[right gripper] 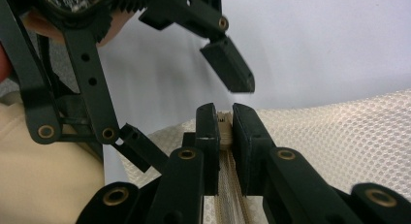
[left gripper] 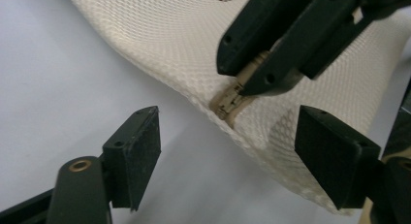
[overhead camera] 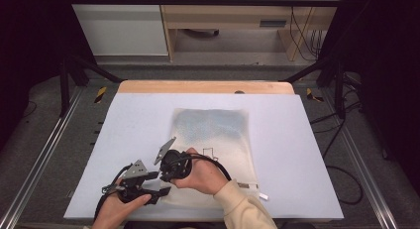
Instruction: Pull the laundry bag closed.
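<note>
A cream mesh bag [overhead camera: 213, 132] lies flat on the white table mat [overhead camera: 133, 120], with its near left corner lifted a little. My right gripper [right gripper: 224, 115] is shut on the beige zipper pull [left gripper: 228, 100] at that corner, and the zipper tape [right gripper: 230, 200] runs back between its jaws. In the left gripper view the right gripper [left gripper: 245, 76] comes in from the upper right. My left gripper [left gripper: 228, 120] stands open just in front of the zipper, one pad [left gripper: 140, 146] over the mat and the other pad [left gripper: 329, 151] over the mesh, neither touching the pull.
A small white tag [overhead camera: 264, 196] lies at the bag's near right corner. The table's wooden far edge [overhead camera: 205, 86] borders a floor with black frame legs [overhead camera: 64, 85] and cables [overhead camera: 341, 174]. Bare mat stretches left and right of the bag.
</note>
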### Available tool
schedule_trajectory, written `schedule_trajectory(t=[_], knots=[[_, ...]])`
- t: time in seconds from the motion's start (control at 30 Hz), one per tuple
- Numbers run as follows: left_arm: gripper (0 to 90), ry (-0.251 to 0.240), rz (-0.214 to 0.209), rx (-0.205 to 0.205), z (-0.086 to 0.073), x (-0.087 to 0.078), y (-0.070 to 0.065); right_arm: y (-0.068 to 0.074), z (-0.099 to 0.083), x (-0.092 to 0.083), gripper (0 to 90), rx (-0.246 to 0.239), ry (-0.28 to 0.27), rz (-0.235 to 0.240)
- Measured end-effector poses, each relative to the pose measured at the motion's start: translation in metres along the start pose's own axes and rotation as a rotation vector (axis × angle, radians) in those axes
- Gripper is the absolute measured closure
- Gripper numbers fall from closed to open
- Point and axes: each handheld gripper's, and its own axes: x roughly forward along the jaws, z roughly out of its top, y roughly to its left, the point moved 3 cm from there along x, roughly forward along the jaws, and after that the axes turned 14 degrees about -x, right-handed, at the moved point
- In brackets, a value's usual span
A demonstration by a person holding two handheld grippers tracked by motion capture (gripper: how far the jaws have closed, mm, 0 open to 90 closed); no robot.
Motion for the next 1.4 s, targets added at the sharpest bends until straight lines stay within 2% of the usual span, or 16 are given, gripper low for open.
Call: schedule_trajectory(t=[0.13, 0.17, 0.23, 0.33, 0.37, 0.4, 0.43, 0.47, 0.6, 0.7, 0.9, 1.13, 1.4], knots=[[29.5, 0.022, -0.015, 0.016, -0.001, 0.002, -0.002, -0.001, 0.0, -0.002, 81.9, -0.006, -0.009, -0.001], [30.6, 0.035, -0.037, 0.012, -0.001, 0.003, -0.003, -0.001, 0.0, -0.002, 81.8, -0.001, -0.014, -0.001], [32.7, 0.04, -0.047, 0.012, -0.001, 0.005, -0.003, -0.001, 0.001, -0.003, 81.8, -0.004, -0.017, -0.003], [34.0, 0.04, -0.063, 0.003, 0.0, 0.006, -0.002, -0.002, 0.001, -0.004, 81.8, -0.009, -0.019, -0.003], [35.4, 0.034, -0.088, -0.005, 0.001, 0.006, -0.002, -0.002, 0.001, -0.005, 81.8, -0.01, -0.016, -0.005], [36.4, 0.034, -0.088, -0.005, 0.001, 0.006, -0.002, -0.002, 0.001, -0.005, 81.8, -0.01, -0.016, -0.005], [37.4, 0.02, -0.128, -0.03, 0.002, 0.007, -0.001, -0.002, 0.001, -0.005, 81.8, -0.009, -0.015, -0.007], [38.7, 0.016, -0.139, -0.032, 0.003, 0.007, -0.001, -0.002, 0.001, -0.005, 81.8, -0.007, -0.022, -0.002], [39.4, 0.025, -0.152, -0.02, 0.004, 0.01, -0.001, -0.002, 0.0, -0.005, 81.8, -0.007, -0.019, -0.005], [40.2, 0.026, -0.177, -0.037, 0.004, 0.012, 0.001, -0.002, 0.001, -0.005, 81.8, -0.001, -0.025, -0.001], [41.3, 0.028, -0.204, -0.06, 0.005, 0.018, 0.002, -0.003, 0.001, -0.006, 81.8, -0.006, -0.029, -0.002], [43.6, 0.041, -0.214, -0.065, 0.005, 0.022, 0.001, -0.002, 0.001, -0.006, 81.8, 0.004, -0.03, -0.001], [52.4, 0.04, -0.216, -0.073, 0.005, 0.024, 0.003, -0.003, 0.0, -0.006, 81.8, 0.0, -0.032, 0.004]])
